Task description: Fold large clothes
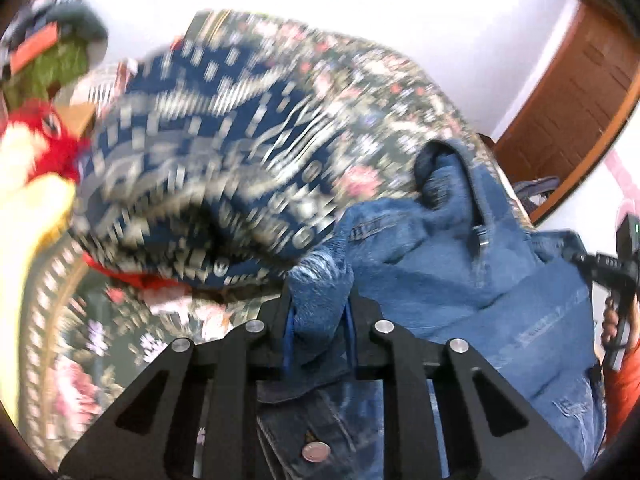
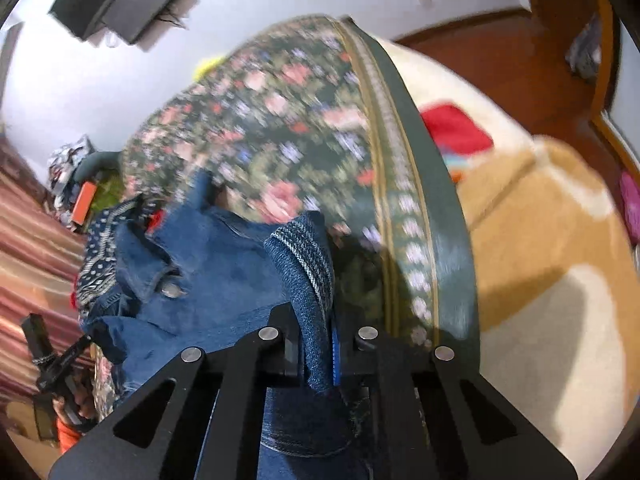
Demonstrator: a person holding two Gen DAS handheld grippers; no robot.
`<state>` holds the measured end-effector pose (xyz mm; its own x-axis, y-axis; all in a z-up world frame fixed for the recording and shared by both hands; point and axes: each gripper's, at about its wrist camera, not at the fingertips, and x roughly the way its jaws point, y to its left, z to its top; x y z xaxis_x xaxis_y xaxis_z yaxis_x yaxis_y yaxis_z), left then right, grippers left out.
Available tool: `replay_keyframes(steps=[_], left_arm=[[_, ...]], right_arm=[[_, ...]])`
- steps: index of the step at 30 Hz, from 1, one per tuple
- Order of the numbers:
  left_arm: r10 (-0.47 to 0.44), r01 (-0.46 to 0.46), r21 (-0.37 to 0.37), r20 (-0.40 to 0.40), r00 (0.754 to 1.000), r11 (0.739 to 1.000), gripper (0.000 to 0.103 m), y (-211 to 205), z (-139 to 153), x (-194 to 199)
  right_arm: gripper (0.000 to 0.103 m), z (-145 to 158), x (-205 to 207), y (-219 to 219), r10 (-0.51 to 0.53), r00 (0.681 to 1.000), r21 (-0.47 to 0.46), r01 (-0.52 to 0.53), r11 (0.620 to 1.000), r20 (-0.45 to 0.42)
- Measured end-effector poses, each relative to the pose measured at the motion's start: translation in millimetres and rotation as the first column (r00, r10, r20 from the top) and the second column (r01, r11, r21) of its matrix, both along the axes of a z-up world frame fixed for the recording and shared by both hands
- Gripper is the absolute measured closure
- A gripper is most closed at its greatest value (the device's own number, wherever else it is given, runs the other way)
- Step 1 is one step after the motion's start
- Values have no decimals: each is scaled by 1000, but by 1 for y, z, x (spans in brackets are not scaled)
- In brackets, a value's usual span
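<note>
A blue denim jacket hangs between my two grippers above a bed with a dark floral cover. My left gripper is shut on a pale, frayed denim edge. My right gripper is shut on a ribbed dark-blue hem of the same jacket. A metal button shows in both views. The right gripper and the hand holding it appear at the right edge of the left wrist view; the left one appears at lower left of the right wrist view.
A navy patterned cloth lies heaped on the bed beside the jacket, with red and yellow garments to its left. A wooden door stands at right. The floral bed cover ends at a cream mattress edge.
</note>
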<state>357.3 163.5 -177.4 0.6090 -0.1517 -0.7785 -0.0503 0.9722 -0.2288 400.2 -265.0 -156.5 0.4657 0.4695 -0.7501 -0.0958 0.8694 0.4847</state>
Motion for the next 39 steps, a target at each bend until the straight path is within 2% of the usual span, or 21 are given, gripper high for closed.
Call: replay_keyframes(steps=[6, 9, 11, 13, 16, 19, 22, 26, 29, 31, 35, 37, 39], left_arm=[[-45, 43, 26, 123, 991, 999, 90, -26, 71, 1], [-37, 42, -23, 163, 986, 999, 91, -27, 93, 13], [-21, 22, -6, 177, 984, 1000, 91, -29, 99, 24], [-4, 2, 13, 173, 985, 1000, 91, -25, 93, 35], [59, -61, 10, 121, 991, 998, 91, -12, 69, 52], [141, -141, 13, 46, 989, 990, 91, 10, 32, 74], [173, -173, -3, -12, 985, 985, 89, 25, 3, 88], [183, -181, 85, -21, 983, 980, 87, 22, -20, 95], [167, -163, 139, -16, 986, 977, 86, 15, -23, 97], [155, -150, 164, -17, 988, 975, 86, 10, -21, 97], [133, -126, 179, -24, 991, 976, 86, 5, -12, 92], [140, -131, 198, -31, 990, 972, 80, 3, -4, 86], [146, -137, 217, -26, 989, 967, 80, 0, 6, 78]], right_arm=[[96, 54, 3, 13, 60, 989, -72, -51, 996, 137], [96, 73, 7, 12, 48, 981, -73, -34, 997, 189], [96, 81, 12, 12, 39, 976, -86, -21, 996, 216], [96, 82, 20, 12, 24, 972, -110, 1, 994, 234], [96, 68, 32, 7, -2, 976, -133, 32, 991, 219], [95, 40, 47, 1, -33, 987, -152, 58, 987, 160], [95, 13, 58, -5, -50, 993, -154, 66, 986, 104], [93, -16, 65, -3, -54, 997, -202, 63, 977, 52], [86, -32, 68, -2, -58, 998, -236, 61, 970, 17], [85, -30, 67, -3, -69, 998, -238, 71, 969, 16], [85, -9, 57, -5, -68, 997, -263, 75, 962, 38], [85, 3, 52, -3, -60, 997, -284, 74, 956, 57], [83, 16, 45, 0, -47, 996, -295, 69, 953, 79]])
